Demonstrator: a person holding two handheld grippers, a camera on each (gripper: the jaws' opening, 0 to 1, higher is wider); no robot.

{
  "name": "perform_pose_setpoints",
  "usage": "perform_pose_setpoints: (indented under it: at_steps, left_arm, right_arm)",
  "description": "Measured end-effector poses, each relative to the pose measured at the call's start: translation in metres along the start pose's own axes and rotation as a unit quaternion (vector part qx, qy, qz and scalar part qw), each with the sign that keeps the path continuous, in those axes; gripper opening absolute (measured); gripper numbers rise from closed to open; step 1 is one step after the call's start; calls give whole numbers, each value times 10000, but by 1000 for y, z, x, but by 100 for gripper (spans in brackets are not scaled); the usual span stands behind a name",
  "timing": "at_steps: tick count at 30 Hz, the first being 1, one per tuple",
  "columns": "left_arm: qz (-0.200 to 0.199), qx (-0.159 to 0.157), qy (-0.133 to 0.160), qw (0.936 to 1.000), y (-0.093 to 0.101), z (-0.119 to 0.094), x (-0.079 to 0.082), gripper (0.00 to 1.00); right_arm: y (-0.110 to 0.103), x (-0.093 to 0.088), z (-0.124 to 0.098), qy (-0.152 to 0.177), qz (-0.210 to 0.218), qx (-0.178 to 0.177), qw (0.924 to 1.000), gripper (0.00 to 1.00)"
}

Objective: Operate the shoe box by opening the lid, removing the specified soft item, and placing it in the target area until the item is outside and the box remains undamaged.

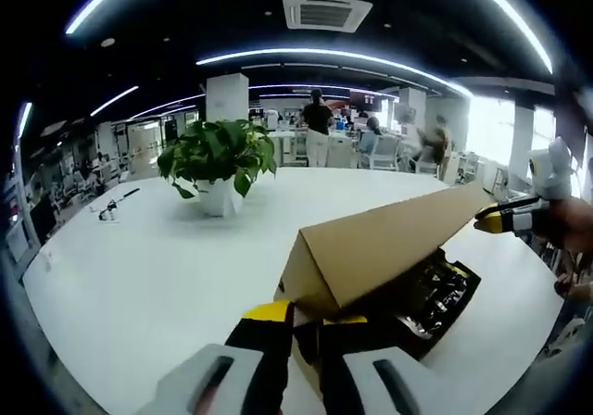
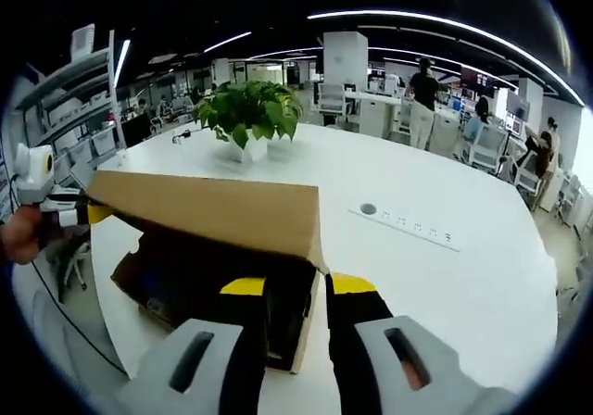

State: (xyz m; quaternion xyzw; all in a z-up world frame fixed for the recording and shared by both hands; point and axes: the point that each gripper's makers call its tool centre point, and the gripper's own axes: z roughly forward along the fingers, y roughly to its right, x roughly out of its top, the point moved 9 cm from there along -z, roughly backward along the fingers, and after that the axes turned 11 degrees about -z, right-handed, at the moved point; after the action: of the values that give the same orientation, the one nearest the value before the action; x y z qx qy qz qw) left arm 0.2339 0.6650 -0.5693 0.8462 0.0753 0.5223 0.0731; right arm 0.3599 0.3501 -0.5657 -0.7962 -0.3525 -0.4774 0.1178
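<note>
A plain brown cardboard shoe box (image 1: 389, 257) sits near the edge of the smooth white counter (image 1: 148, 276), its flat lid (image 2: 222, 211) raised over a dark interior. The left gripper (image 1: 306, 327) and right gripper (image 2: 296, 290) each have their fingers clamped on a lid corner. No readable print shows on the box.

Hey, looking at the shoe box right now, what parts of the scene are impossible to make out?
- Box contents, left gripper view: dark shapes, mostly covered by the raised lid.
- Box interior, right gripper view: in the lid's shadow.
- Small object by the plant, left gripper view: too small to identify.
</note>
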Motion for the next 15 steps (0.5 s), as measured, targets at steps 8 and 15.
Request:
perform_pose_setpoints:
  at_steps: [8, 15]
  left_arm:
    - [-27, 3, 45, 10000, -2, 2, 3, 7]
    - [-16, -34, 31, 10000, -3, 2, 3, 7]
  right_arm:
    - [7, 8, 6, 60, -46, -55, 10000, 18]
    - [13, 13, 15, 111, 62, -199, 9997, 10]
